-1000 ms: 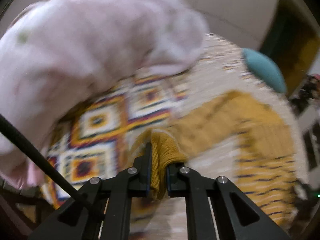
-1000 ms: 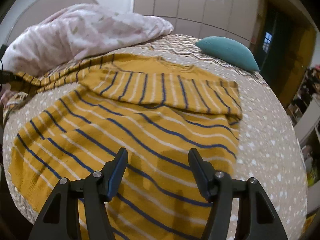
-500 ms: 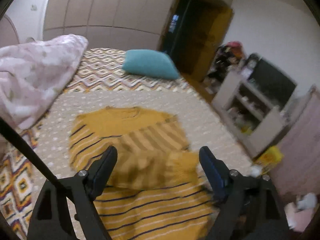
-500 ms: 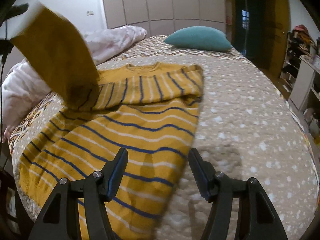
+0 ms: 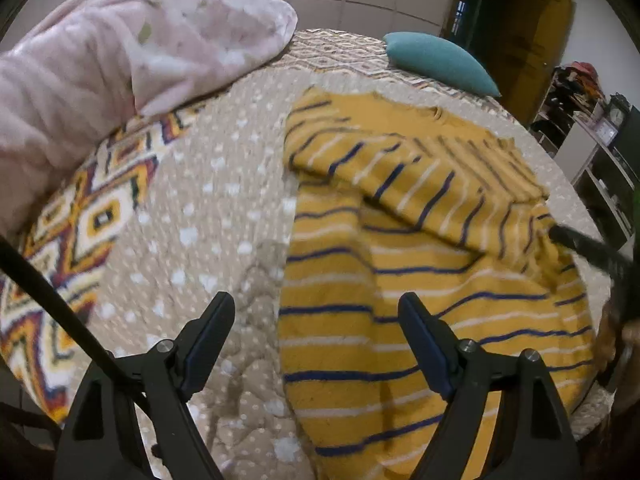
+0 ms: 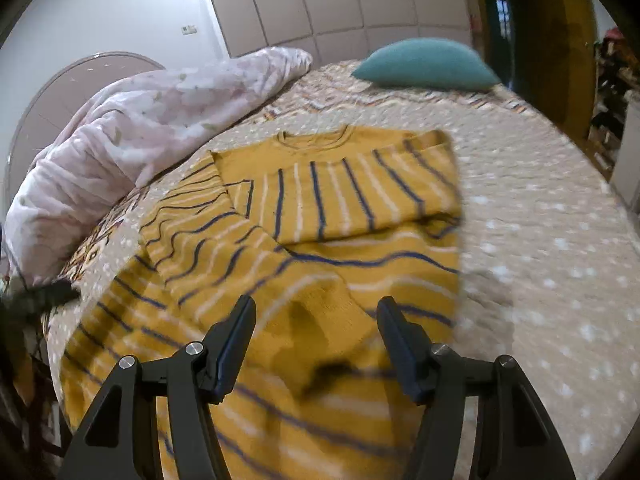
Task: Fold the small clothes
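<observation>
We hover both grippers, left (image 5: 316, 340) and right (image 6: 316, 340), jaws apart and empty, over the mustard-yellow knitted sweater with navy and white stripes (image 6: 332, 200), sleeves folded across

The left gripper (image 5: 316, 328) points steeply down, its two black fingers spread wide with nothing between the pads. The right gripper (image 6: 314, 328) tilts down likewise, jaws apart and gripping nothing. In the left wrist view the right gripper shows as a dark blurred shape at the right edge; in the right wrist view the left gripper shows blurred at the left edge.
</observation>
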`<state>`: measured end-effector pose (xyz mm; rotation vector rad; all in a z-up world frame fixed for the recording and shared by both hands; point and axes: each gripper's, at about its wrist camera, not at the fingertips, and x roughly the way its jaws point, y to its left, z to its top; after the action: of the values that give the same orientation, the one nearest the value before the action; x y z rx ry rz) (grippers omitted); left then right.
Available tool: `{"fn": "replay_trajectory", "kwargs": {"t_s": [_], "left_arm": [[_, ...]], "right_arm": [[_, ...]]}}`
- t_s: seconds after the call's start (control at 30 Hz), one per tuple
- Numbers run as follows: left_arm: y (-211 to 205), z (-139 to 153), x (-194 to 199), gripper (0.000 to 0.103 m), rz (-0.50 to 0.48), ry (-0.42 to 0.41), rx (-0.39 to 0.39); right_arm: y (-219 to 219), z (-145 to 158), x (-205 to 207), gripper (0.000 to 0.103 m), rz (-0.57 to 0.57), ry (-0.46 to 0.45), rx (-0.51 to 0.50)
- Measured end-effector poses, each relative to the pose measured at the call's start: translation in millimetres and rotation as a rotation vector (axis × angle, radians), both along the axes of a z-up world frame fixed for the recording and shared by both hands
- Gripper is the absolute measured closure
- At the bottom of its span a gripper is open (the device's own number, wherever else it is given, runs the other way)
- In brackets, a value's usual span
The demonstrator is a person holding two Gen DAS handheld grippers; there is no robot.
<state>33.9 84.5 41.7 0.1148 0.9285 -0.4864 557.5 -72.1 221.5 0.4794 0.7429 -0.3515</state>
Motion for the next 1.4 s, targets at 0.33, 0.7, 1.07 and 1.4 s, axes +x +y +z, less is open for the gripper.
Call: {"fn": "replay_trajectory", "kwargs": {"t_s": [0.33,0.7,1.07,1.4], "left_arm": [[-7,-41,-6,0.014,0.025,-0.090,0.029],[-6,-46,-9,0.011,0.031,-0.145,0.012],[2,-45,-15,0.012,0.046,-0.186,-0.052],[12,-43,-17,0.011,0.023,-0.199,-0.135]], "right_arm": [[5,36,37,0.094,0.190,0.039,-0.010],[-66,22,32,0.062,-0.073,0.246,-0.123],[-14,56,183,0.042,0.221,0.087,0.056],[5,0,352,0.037,0.294,0.227,0.050]]}}
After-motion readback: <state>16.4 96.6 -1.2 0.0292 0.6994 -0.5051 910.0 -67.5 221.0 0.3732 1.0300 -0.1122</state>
